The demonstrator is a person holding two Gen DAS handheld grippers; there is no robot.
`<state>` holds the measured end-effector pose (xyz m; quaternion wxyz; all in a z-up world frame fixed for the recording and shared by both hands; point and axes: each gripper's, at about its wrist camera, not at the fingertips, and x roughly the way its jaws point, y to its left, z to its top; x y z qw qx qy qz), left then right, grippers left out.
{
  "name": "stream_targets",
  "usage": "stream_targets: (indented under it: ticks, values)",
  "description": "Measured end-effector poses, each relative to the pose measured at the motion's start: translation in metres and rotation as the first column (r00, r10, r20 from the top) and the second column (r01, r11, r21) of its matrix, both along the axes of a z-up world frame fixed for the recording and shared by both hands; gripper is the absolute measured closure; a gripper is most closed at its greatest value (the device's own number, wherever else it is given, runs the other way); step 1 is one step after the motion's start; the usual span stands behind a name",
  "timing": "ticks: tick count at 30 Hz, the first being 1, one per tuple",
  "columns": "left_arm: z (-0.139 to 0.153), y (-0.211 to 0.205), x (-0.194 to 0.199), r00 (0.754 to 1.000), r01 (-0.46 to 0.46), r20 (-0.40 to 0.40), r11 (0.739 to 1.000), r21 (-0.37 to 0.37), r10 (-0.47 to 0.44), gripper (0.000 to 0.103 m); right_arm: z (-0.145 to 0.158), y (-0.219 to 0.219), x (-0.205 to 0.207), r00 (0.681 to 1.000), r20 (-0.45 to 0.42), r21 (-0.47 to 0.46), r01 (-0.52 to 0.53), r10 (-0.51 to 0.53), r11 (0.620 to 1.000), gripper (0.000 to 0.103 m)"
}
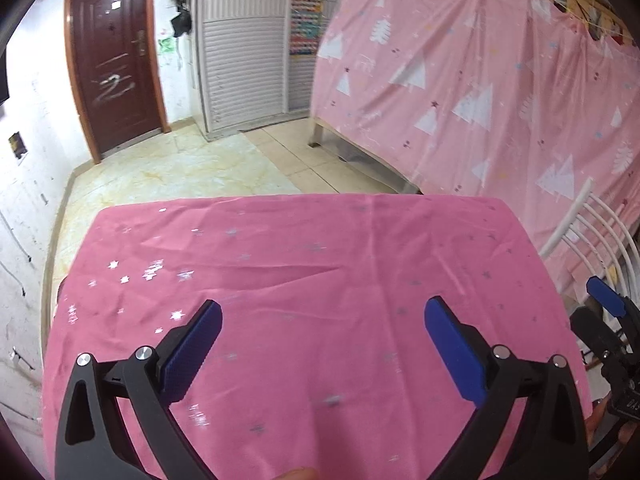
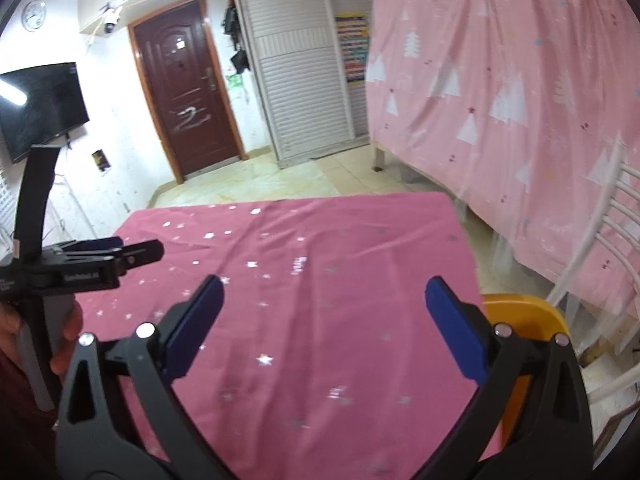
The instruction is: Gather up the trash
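A table under a pink star-print cloth (image 1: 304,280) fills the lower half of both views (image 2: 320,280). I see no trash on the cloth. My left gripper (image 1: 322,320) is open and empty above the cloth; it also shows from the side at the left of the right wrist view (image 2: 120,254). My right gripper (image 2: 322,300) is open and empty above the cloth; its blue-padded fingers (image 1: 606,300) show at the right edge of the left wrist view. A yellow bin (image 2: 528,328) stands off the table's right side, partly hidden behind my right gripper.
A white chair (image 2: 608,248) stands right of the table. A bed frame draped in pink tree-print fabric (image 1: 480,80) lines the right side. A brown door (image 1: 116,68), a white louvered cabinet (image 1: 244,48) and tiled floor (image 1: 180,168) lie beyond. A TV (image 2: 40,108) hangs on the left wall.
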<state>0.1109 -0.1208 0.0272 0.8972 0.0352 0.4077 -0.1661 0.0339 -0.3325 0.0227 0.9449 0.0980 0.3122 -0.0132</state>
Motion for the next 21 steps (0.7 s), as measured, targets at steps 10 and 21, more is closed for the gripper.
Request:
stream_targets:
  ticks: [10, 21]
  values:
    - [-0.001, 0.048, -0.006, 0.995, -0.099, 0.023, 0.995, 0.001, 0.099, 0.008, -0.003, 0.044, 0.011, 0.996, -0.009, 0.001, -0.09, 0.09, 0.996, 0.006]
    - [-0.006, 0.078, -0.014, 0.987, -0.153, 0.055, 0.988, 0.013, 0.152, 0.008, -0.016, 0.074, 0.019, 0.991, -0.026, 0.018, -0.129, 0.129, 0.992, 0.006]
